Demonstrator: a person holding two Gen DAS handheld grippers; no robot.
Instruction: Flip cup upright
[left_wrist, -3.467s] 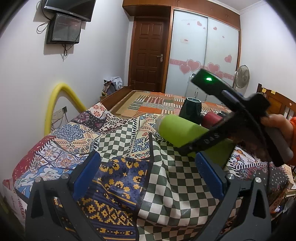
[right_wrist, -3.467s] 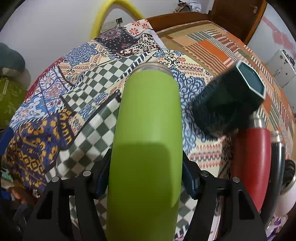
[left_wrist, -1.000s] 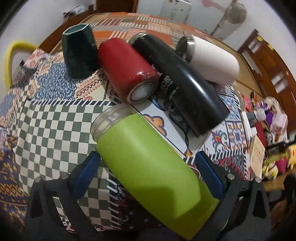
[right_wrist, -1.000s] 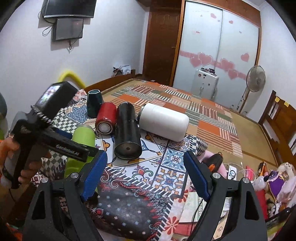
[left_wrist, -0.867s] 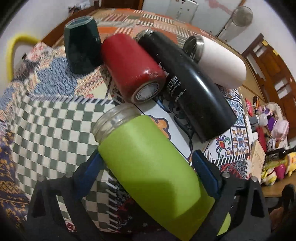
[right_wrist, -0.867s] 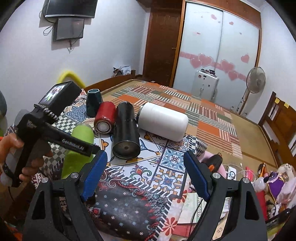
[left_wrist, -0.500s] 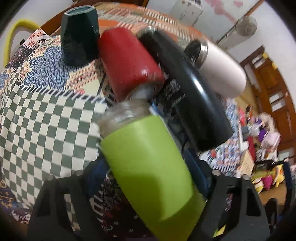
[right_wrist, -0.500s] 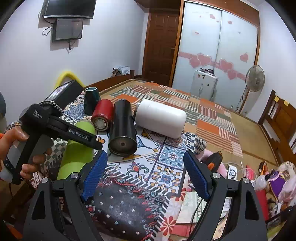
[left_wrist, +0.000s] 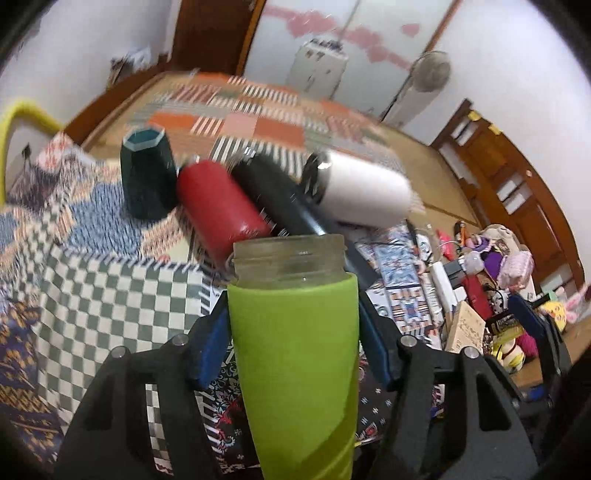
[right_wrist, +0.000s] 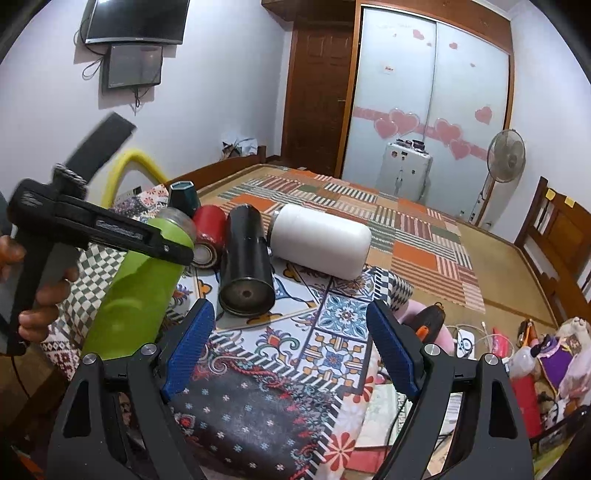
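My left gripper (left_wrist: 293, 347) is shut on the green cup (left_wrist: 295, 369), a lime sleeve with a clear glass threaded neck and no lid. The neck points up and away from the camera, and the cup is lifted and tilted toward upright. In the right wrist view the green cup (right_wrist: 136, 280) leans to the right at the table's left side, with the left gripper (right_wrist: 162, 247) clamped across its upper part. My right gripper (right_wrist: 291, 354) is open and empty, held back near the table's front edge.
A red cup (left_wrist: 221, 214), a black cup (left_wrist: 284, 195) and a white cup (left_wrist: 362, 192) lie on their sides on the patterned tablecloth (left_wrist: 92, 288). A dark green hexagonal cup (left_wrist: 147, 177) stands mouth down at the back left. Clutter lies on the floor at the right (left_wrist: 498, 280).
My left gripper has closed on the green cup and swung it from lying flat toward upright, lifting its neck. The right gripper stayed open and still.
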